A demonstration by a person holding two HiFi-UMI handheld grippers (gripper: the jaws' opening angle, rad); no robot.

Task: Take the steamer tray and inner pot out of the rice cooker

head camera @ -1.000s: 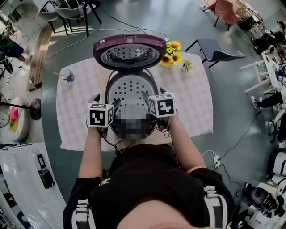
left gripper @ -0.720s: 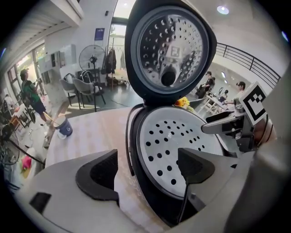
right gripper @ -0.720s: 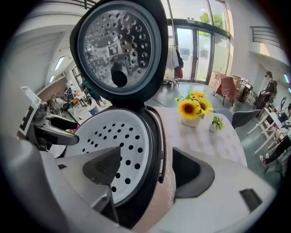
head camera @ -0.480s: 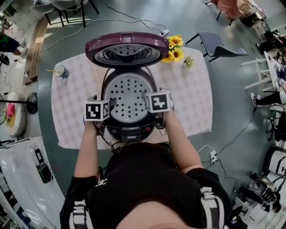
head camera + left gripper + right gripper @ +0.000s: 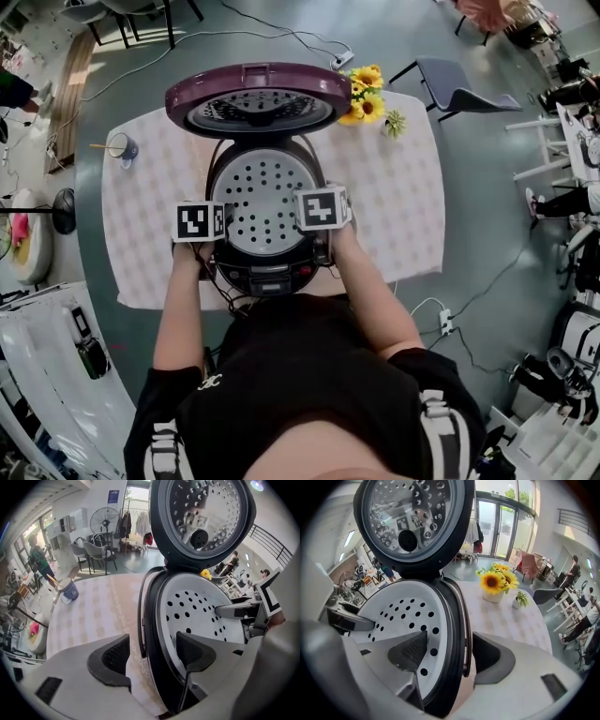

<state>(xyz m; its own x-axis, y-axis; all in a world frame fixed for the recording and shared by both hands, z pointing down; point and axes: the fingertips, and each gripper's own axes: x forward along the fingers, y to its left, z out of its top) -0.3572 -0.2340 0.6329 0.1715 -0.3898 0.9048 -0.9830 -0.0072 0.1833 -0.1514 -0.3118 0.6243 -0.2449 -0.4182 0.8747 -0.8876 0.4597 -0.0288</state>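
Left tongs and right tongs, apart and just closing, straddle the left and right rims of the white perforated steamer tray in the open maroon-lidded rice cooker: grip the tray's lip alone and lift level.

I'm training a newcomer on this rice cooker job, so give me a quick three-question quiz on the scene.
1. True or false: the steamer tray sits in the rice cooker.
2. What stands beside the open lid on the table? A sunflowers, B kettle, C bowl.
3. What lies between each claw's jaws?
Key: 1 true. 2 A. 3 The cooker's rim; left claw and right claw straddle it, open, their jaws having just been closing, pads not pressing.
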